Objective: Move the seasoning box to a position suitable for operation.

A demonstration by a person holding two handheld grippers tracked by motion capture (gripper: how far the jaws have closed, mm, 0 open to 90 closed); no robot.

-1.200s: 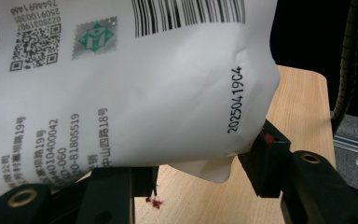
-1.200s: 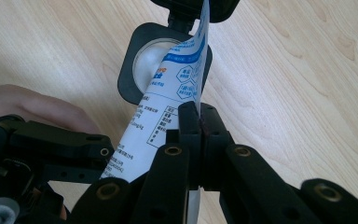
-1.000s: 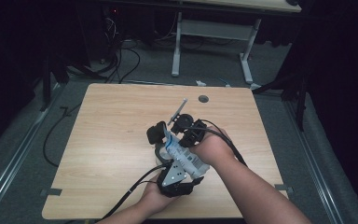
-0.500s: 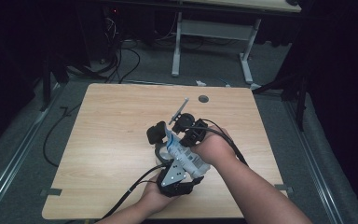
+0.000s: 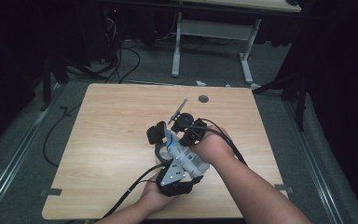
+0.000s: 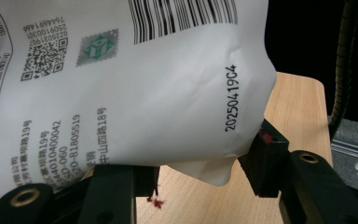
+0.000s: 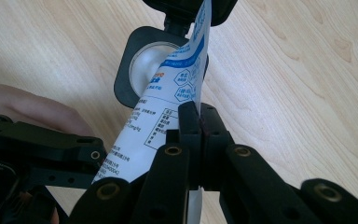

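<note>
I see the white printed plastic pouch [image 6: 135, 84] upright at frame centre, body clamped in the left gripper [image 6: 200, 172]; the right gripper [image 7: 200, 126] pinches its edge.

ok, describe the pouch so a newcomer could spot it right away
On the wooden table, look just right of centre where the two hands meet. The pouch is held between the left gripper and the right gripper. It is the one white printed thing there, with barcode and blue labelling.

the silver strip [image 5: 177, 110] above the pouch [image 5: 173, 144] leans slightly differently now.
</note>
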